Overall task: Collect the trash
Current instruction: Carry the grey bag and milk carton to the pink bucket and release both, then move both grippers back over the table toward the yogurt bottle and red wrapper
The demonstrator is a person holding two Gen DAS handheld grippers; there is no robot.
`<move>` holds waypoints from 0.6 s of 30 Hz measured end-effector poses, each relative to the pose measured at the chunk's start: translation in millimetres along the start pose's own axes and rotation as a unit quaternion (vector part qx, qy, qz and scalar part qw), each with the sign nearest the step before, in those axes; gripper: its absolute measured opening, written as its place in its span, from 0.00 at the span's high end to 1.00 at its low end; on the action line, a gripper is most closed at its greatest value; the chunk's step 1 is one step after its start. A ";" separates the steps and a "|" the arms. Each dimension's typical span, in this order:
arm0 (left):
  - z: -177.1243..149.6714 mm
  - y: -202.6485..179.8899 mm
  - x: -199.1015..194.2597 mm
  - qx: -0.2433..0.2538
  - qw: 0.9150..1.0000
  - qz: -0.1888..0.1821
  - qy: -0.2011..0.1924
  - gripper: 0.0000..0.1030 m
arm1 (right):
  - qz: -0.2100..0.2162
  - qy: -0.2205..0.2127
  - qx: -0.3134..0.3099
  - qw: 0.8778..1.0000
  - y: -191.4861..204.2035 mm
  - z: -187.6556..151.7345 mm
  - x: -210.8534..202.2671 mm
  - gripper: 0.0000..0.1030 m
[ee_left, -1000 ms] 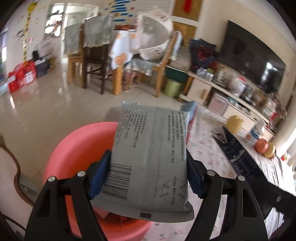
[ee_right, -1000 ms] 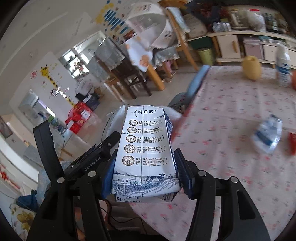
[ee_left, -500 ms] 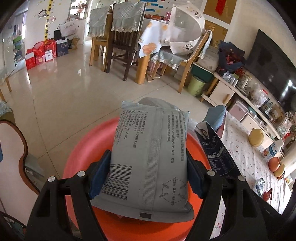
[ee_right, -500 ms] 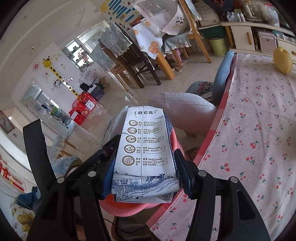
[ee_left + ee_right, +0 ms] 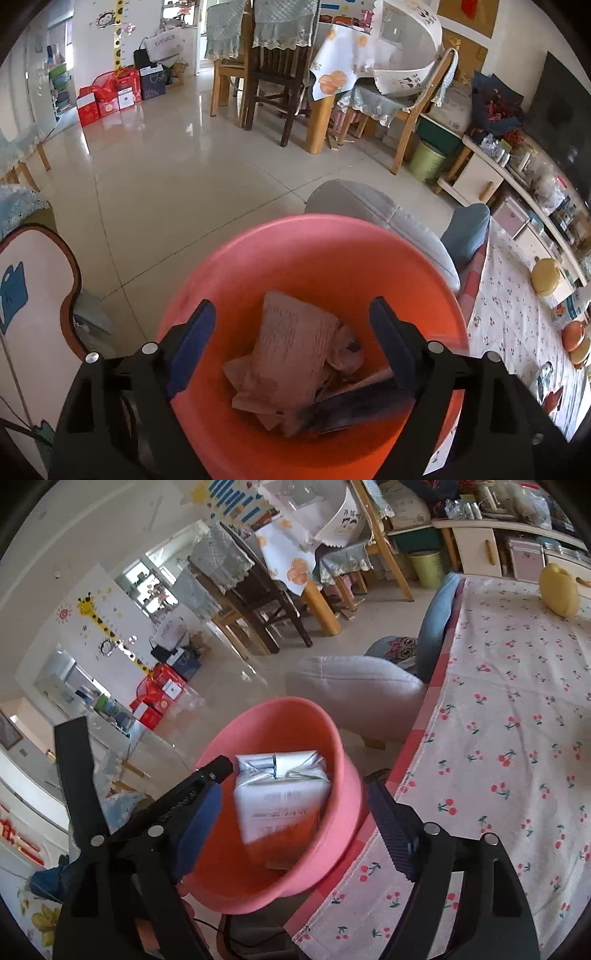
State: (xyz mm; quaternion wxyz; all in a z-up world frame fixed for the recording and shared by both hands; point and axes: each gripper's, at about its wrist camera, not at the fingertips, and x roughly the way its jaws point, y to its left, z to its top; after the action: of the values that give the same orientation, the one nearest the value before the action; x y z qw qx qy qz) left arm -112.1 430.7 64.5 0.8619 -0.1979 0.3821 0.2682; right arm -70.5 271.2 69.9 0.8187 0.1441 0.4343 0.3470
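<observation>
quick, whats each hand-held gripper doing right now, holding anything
Left hand-held gripper: open, holding nothing, above the pink bucket.
Right hand-held gripper: open, holding nothing; the milk carton is in the bucket.

Glossy pale tiled floor [image 5: 155, 177] fills the left wrist view from 9 to 12 o'clock, with window glare on it. Dining table [image 5: 343, 77] with an orange-print cloth at 12–1 o'clock, dark wooden chair [image 5: 273, 88] just left of it, light wooden chair [image 5: 417, 122] to its right. Red gift boxes [image 5: 107, 96] against the white wall at 10 o'clock. Green bin [image 5: 426, 160] and low white cabinet [image 5: 476, 181] at 2 o'clock. In the right wrist view, cherry-print tablecloth [image 5: 517, 720] spans 2–5 o'clock; giraffe wall sticker [image 5: 98, 622] at 10 o'clock; grey cushion [image 5: 354, 698] near centre.
</observation>
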 end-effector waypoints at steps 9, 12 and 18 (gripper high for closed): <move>0.5 -22.7 -6.1 0.042 0.999 0.003 -0.006 0.16 | -0.046 -0.035 -0.015 0.998 -13.4 -3.1 -32.9 0.14; -1.0 -28.2 -8.5 0.051 0.999 0.002 -0.008 0.16 | -0.061 -0.037 -0.023 0.997 -17.5 -5.2 -39.3 0.14; -5.4 -43.1 -11.4 0.076 0.997 0.000 -0.003 0.16 | -0.096 -0.044 -0.037 0.994 -29.0 -15.1 -54.0 0.12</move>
State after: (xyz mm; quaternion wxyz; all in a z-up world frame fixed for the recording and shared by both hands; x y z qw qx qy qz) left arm -95.0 390.7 75.7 0.8758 -0.1307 0.3986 0.2386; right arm -90.6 211.9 78.6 0.8711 0.0865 0.3969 0.2759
